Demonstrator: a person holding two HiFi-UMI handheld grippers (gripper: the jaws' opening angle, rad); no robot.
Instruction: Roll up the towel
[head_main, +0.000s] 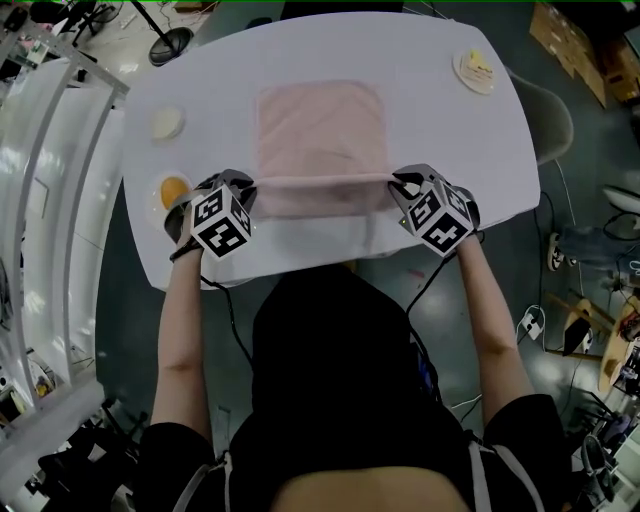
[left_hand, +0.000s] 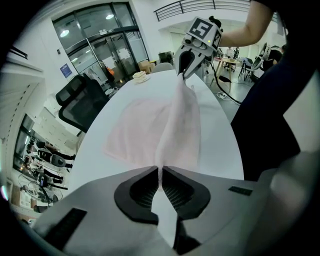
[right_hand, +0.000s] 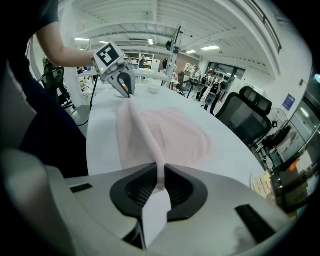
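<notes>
A pale pink towel (head_main: 320, 130) lies on the white table (head_main: 420, 110), with its near edge lifted off the surface into a taut fold (head_main: 322, 182). My left gripper (head_main: 248, 190) is shut on the left near corner of the towel (left_hand: 177, 125). My right gripper (head_main: 398, 183) is shut on the right near corner of the towel (right_hand: 150, 135). In the left gripper view the cloth runs from my left gripper (left_hand: 160, 172) to my right gripper (left_hand: 184, 74). The right gripper view shows the reverse, from my right gripper (right_hand: 161, 175) to my left gripper (right_hand: 129, 93).
A small plate with yellow food (head_main: 476, 70) sits at the table's far right. A white dish (head_main: 167, 122) and an orange dish (head_main: 174, 190) sit at the left edge. Black office chairs (left_hand: 82, 102) stand beside the table. The person's dark torso (head_main: 340, 370) is at the near edge.
</notes>
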